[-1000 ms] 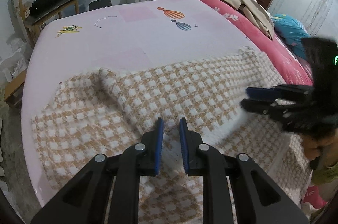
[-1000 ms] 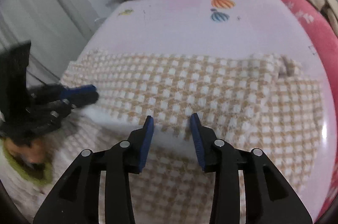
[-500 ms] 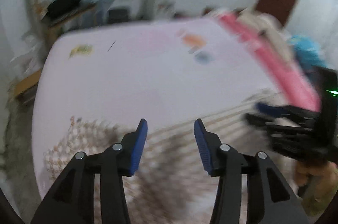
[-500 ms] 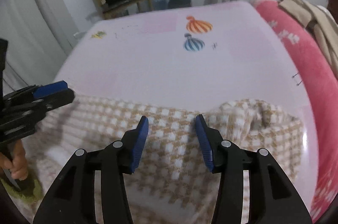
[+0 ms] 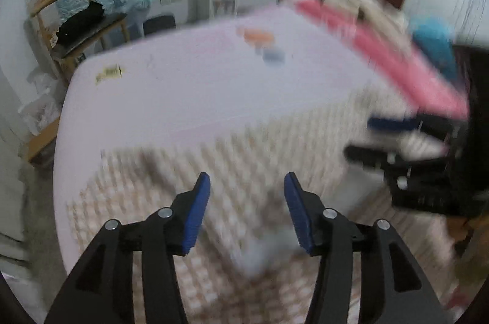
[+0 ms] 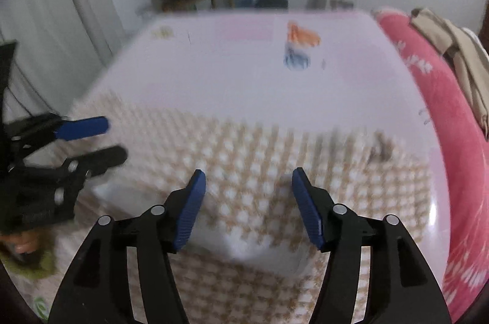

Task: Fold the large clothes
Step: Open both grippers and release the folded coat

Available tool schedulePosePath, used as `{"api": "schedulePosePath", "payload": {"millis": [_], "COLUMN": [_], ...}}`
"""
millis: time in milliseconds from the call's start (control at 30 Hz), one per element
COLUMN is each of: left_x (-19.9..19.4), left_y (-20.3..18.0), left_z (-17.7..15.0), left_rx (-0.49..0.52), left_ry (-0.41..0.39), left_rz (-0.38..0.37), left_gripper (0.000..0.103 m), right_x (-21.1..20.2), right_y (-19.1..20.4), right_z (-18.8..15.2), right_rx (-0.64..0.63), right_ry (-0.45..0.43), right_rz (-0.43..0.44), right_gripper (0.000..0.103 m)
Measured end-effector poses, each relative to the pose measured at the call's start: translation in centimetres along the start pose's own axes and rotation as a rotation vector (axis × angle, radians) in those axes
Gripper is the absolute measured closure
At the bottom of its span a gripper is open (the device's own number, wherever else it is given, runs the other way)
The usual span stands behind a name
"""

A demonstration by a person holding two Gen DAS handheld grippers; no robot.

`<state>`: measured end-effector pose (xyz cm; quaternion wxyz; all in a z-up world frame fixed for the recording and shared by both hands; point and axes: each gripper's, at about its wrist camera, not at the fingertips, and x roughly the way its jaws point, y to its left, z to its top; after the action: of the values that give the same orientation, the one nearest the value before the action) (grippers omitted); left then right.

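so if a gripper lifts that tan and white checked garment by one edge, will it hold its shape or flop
The tan and white checked garment will probably flop: it lies folded over itself, with soft rumples near one corner. It looks thick and fleecy at the white folded edge, so likely bulky but light. On the smooth pink bed sheet it may slide when pushed.

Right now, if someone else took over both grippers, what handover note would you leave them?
Left gripper: jaws opening, nothing between them, above the checked garment.
Right gripper: jaws opening, nothing pinched, over the same garment.
Garment: lies on the near part of the pink bed, tan-and-white check, with a folded-over layer whose white underside shows along the near edge.
Done: one fold laid and let go.
Left: probably further folds to make it compact; the frames are blurred, so check the edges before regripping.
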<state>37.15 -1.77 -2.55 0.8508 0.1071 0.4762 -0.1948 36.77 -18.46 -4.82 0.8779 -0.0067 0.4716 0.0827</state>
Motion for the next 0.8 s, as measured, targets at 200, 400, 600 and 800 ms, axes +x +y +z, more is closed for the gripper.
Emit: {"api": "schedulePosePath", "payload": {"millis": [200, 400, 600, 800], "left_x": [-1.5, -6.4, -9.9, -10.8], "left_y": [-0.6, -1.8, -3.0, -4.8], "left_z": [-1.8, -5.5, -9.7, -13.3], "left_rx": [-0.048, -0.063, -0.105, -0.114], "left_ry": [-0.003, -0.049, -0.072, -0.039], "left_rz": [0.055, 0.05, 0.007, 0.043], "left_gripper": [0.05, 0.038, 0.022, 0.019], "right_x": [-2.5, -7.5, -10.9, -11.9], "right_y": [1.1, 0.9, 2.0, 2.9], "right_z": [-1.5, -5.0, -8.7, -12.4], "right_rx": [-0.028, 0.022, 0.031, 0.056], "right_ry": [0.009, -0.029, -0.055, -0.035], "right_rz": [-0.016, 0.079, 0.144, 0.142], "right_gripper": [0.043, 0.029, 0.018, 0.018]}}
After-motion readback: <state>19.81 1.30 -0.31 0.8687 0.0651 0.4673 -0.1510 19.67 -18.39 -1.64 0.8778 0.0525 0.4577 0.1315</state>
